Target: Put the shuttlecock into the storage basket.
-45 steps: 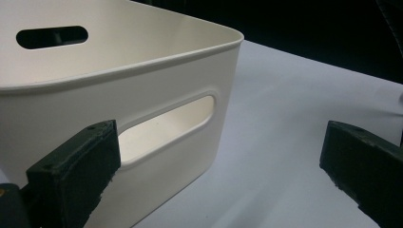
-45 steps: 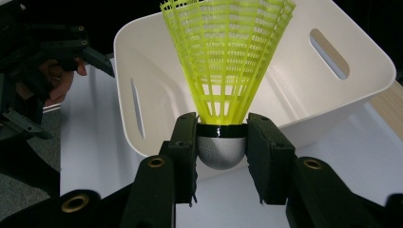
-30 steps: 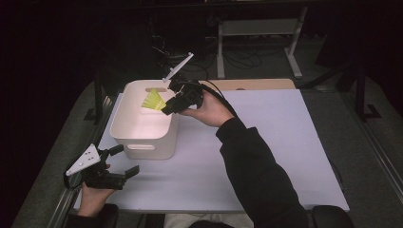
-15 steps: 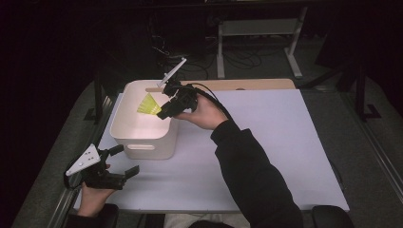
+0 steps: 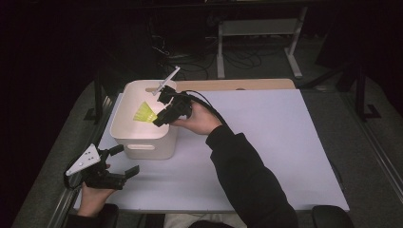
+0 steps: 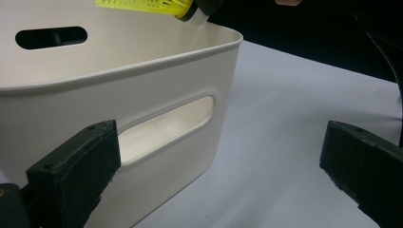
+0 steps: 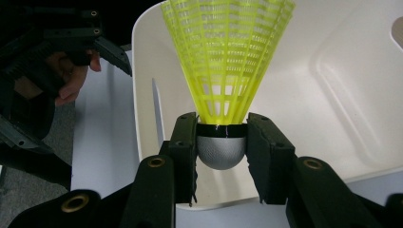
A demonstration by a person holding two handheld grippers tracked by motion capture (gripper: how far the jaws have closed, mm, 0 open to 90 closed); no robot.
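Observation:
A yellow plastic shuttlecock (image 5: 143, 113) (image 7: 228, 61) (image 6: 147, 4) with a grey rounded cap hangs over the inside of a white handled bin (image 5: 135, 138) (image 7: 342, 85) (image 6: 142, 95). My right gripper (image 5: 160, 118) (image 7: 221, 152) is shut on the cap, skirt pointing away into the bin. My left gripper (image 5: 119, 160) (image 6: 218, 175) stands open near the table's front left corner, just in front of the bin's near handle slot, with nothing between its fingers.
The bin sits at the left of a white table sheet (image 5: 266, 142). A wooden strip (image 5: 237, 84) runs along the back edge. Dark floor with a stand and cables lies beyond. The sheet's right half is bare.
My right gripper has carried the shuttlecock a little to the left and lower, over the bin's inside. The left gripper has stayed put.

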